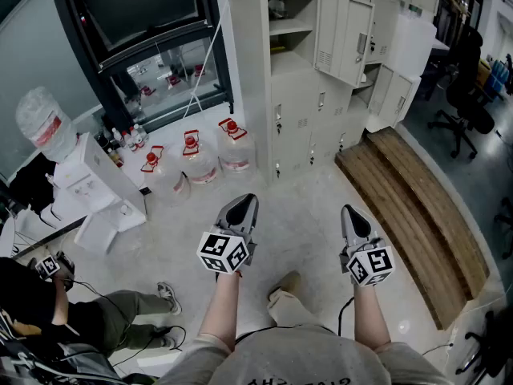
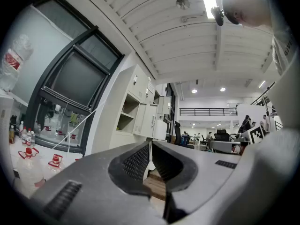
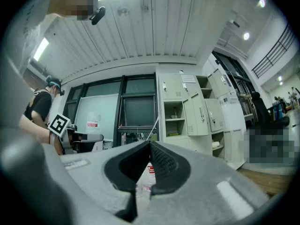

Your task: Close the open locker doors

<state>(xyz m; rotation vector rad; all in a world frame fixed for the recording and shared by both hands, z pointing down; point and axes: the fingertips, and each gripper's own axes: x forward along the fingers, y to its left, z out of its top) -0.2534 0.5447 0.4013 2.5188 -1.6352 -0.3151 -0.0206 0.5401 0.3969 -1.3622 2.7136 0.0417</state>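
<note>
A bank of pale grey lockers (image 1: 304, 62) stands ahead, well beyond both grippers. One upper door (image 1: 343, 34) hangs open to the right of bare shelves (image 1: 290, 29); further right, another door (image 1: 393, 95) stands ajar. My left gripper (image 1: 244, 204) is shut and empty, held out over the floor at centre. My right gripper (image 1: 350, 213) is shut and empty beside it. In the right gripper view the open locker door (image 3: 197, 117) shows above the closed jaws. The lockers (image 2: 140, 118) also appear in the left gripper view, above that gripper's tips (image 2: 150, 146).
Several water jugs with red caps (image 1: 200, 159) stand on the floor left of the lockers, next to a white water dispenser (image 1: 88, 179). A wooden step (image 1: 417, 207) runs along the right. A person (image 1: 72, 311) crouches at lower left. An office chair (image 1: 465, 95) stands far right.
</note>
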